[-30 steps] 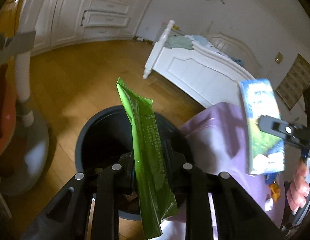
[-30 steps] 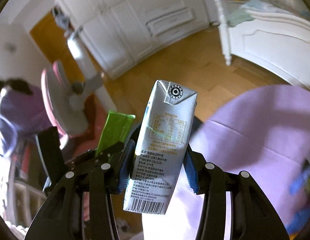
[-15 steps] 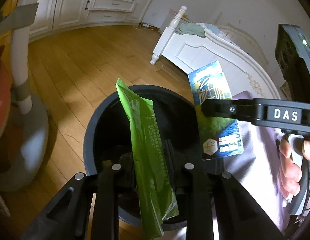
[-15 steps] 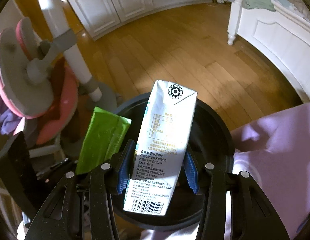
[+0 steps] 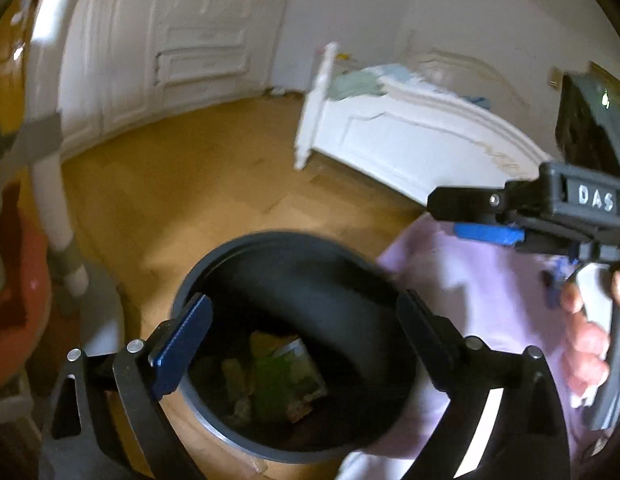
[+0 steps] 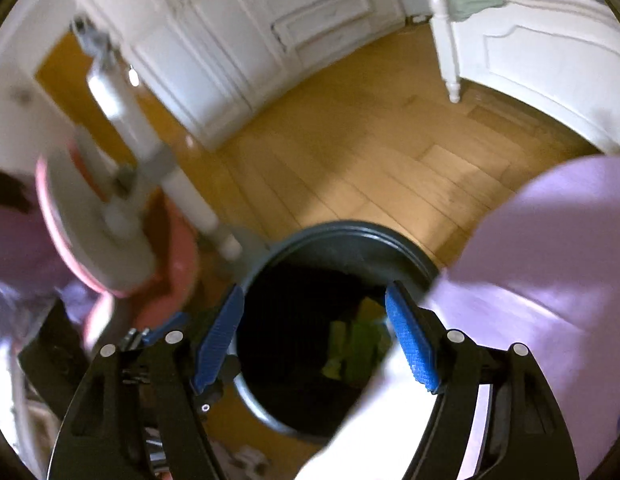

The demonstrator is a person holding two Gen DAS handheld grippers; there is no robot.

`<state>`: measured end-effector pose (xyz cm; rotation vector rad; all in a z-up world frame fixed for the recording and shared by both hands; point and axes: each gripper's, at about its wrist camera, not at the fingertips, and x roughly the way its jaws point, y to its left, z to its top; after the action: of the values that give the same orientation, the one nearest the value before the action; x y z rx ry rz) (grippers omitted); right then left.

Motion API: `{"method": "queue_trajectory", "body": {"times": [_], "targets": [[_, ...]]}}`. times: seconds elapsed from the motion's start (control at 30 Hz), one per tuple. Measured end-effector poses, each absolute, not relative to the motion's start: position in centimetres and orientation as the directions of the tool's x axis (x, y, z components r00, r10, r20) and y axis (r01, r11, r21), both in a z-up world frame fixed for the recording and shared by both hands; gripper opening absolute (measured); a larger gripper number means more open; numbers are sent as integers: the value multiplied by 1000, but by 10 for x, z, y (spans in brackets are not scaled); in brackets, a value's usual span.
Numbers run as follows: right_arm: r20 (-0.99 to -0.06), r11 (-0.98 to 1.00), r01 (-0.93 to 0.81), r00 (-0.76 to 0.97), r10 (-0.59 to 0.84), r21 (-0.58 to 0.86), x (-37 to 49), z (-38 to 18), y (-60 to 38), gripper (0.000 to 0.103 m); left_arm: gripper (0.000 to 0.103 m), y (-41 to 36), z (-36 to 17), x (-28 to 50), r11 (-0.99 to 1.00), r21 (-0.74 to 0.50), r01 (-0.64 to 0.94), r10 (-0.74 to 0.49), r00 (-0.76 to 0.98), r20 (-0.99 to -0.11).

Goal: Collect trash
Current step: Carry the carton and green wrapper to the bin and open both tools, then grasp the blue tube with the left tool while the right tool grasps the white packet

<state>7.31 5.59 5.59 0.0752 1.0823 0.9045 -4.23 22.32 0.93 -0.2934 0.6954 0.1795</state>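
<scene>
Both hand-held grippers, left (image 5: 298,320) and right (image 6: 315,320), have just sprung apart, empty, above the round black plastic bin (image 5: 270,252); green wrapper (image 5: 272,380) inside at 6 o'clock.

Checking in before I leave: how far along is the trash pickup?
Done: green wrapper and carton lie in the bin. In hand: nothing; the left gripper and right gripper have just opened, empty above it. Left: no other trash shows.
</scene>
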Motion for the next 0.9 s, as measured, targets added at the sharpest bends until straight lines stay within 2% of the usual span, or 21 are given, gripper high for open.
{"method": "queue_trajectory", "body": {"times": [0.13,0.27,0.4,0.6,0.77,0.9], "targets": [[-672,666,-555,237,701,498,65,72,-14,77,98,175,43,-41,975,-178,-135,0,797,-604],[-651,723,-492,350,674,485,61,80,-100,77,98,122,61,-27,987,-163,-1,-99,790,-605],[-650,793,-400,457,607,459,60,81,-188,80,98,66,60,-7,980,-155,125,-196,749,-633],[-673,882,-146,595,439,447,67,66,-331,81,98,2,46,35,950,-193,243,-309,678,-667],[-746,904,-27,556,368,426,83,33,-379,81,97,-49,30,78,933,-178,313,-343,620,-705],[-777,914,-39,512,365,404,94,15,-361,81,84,-70,18,103,931,-137,337,-321,586,-744]]}}
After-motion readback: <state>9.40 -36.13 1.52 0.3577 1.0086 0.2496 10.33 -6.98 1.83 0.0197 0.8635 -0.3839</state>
